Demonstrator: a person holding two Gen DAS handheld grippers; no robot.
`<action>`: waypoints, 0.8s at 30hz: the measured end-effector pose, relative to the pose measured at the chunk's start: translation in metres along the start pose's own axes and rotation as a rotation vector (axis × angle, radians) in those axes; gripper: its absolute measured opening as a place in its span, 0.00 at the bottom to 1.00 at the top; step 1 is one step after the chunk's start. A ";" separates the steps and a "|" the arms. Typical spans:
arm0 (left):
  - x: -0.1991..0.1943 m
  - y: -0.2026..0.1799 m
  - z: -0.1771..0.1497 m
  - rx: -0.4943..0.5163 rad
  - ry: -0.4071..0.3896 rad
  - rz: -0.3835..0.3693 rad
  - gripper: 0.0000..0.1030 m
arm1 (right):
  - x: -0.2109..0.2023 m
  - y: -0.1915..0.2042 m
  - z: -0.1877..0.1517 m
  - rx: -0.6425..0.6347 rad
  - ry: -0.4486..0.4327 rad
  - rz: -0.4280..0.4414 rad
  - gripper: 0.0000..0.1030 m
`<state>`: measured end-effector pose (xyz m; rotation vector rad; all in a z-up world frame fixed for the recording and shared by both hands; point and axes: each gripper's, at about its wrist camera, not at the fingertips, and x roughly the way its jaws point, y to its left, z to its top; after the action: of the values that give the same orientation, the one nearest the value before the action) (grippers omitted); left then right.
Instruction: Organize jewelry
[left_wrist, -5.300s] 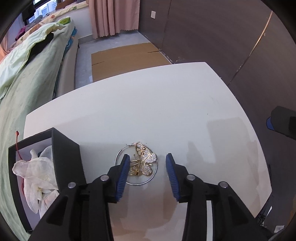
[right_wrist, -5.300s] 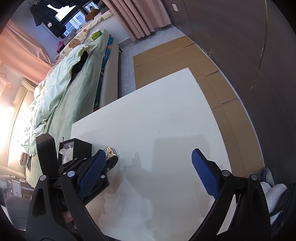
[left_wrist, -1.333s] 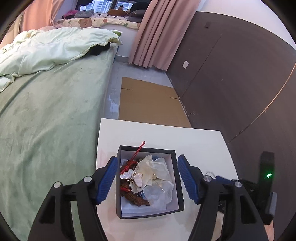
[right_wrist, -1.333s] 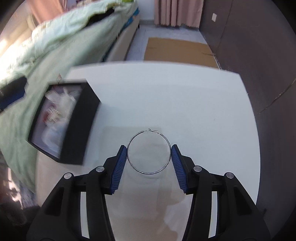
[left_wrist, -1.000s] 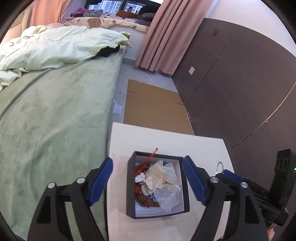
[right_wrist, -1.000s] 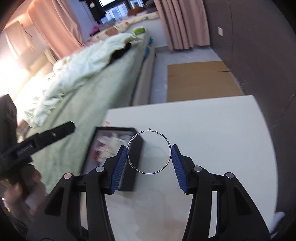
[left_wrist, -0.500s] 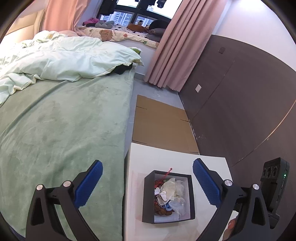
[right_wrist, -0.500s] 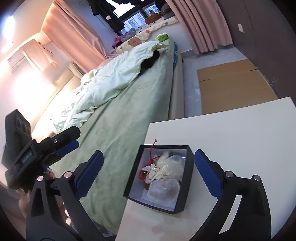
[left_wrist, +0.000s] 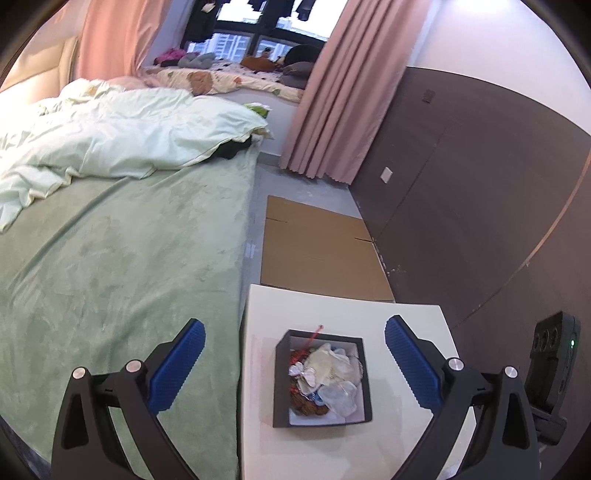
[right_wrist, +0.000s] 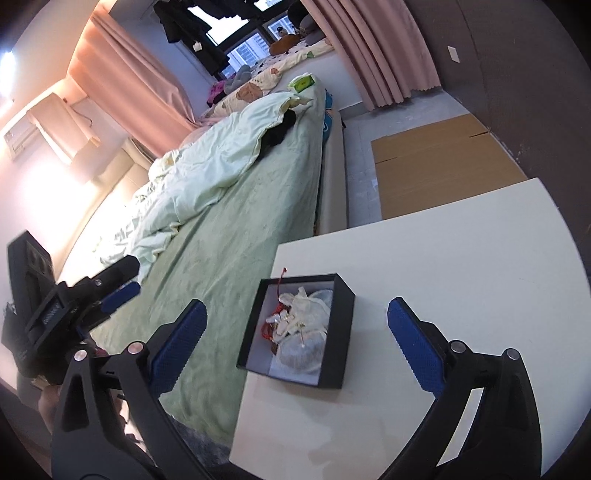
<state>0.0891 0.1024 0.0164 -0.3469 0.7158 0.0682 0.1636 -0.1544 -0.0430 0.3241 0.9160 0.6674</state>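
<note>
A black jewelry box (left_wrist: 360, 376) with a white lining sits near the left edge of the white table (left_wrist: 347, 314). It holds white pouches, a butterfly piece and red cord (left_wrist: 321, 373). My left gripper (left_wrist: 291, 365) is wide open and empty, high above the box. In the right wrist view the box (right_wrist: 343, 332) lies between the open, empty fingers of my right gripper (right_wrist: 295, 347), also raised well above it. The left gripper (right_wrist: 88, 295) shows at the left of that view.
A bed with a green blanket (left_wrist: 110, 258) and pale duvet runs along the table's left side. Flattened cardboard (left_wrist: 317, 251) lies on the floor beyond the table. A dark panelled wall (left_wrist: 480, 184) stands to the right.
The right gripper carried the hoop earring to the box, opened and is now empty. Both grippers have risen and pulled back from the box.
</note>
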 end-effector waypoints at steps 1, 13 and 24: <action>-0.002 -0.004 -0.002 0.014 -0.004 -0.002 0.92 | -0.003 0.001 -0.001 -0.009 -0.001 -0.008 0.95; -0.038 -0.035 -0.039 0.140 -0.063 0.005 0.92 | -0.047 0.008 -0.034 -0.181 -0.025 -0.147 0.95; -0.070 -0.034 -0.078 0.161 -0.152 0.021 0.92 | -0.097 -0.015 -0.058 -0.148 -0.123 -0.176 0.95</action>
<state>-0.0071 0.0481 0.0175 -0.1780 0.5699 0.0558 0.0812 -0.2304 -0.0246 0.1489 0.7629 0.5436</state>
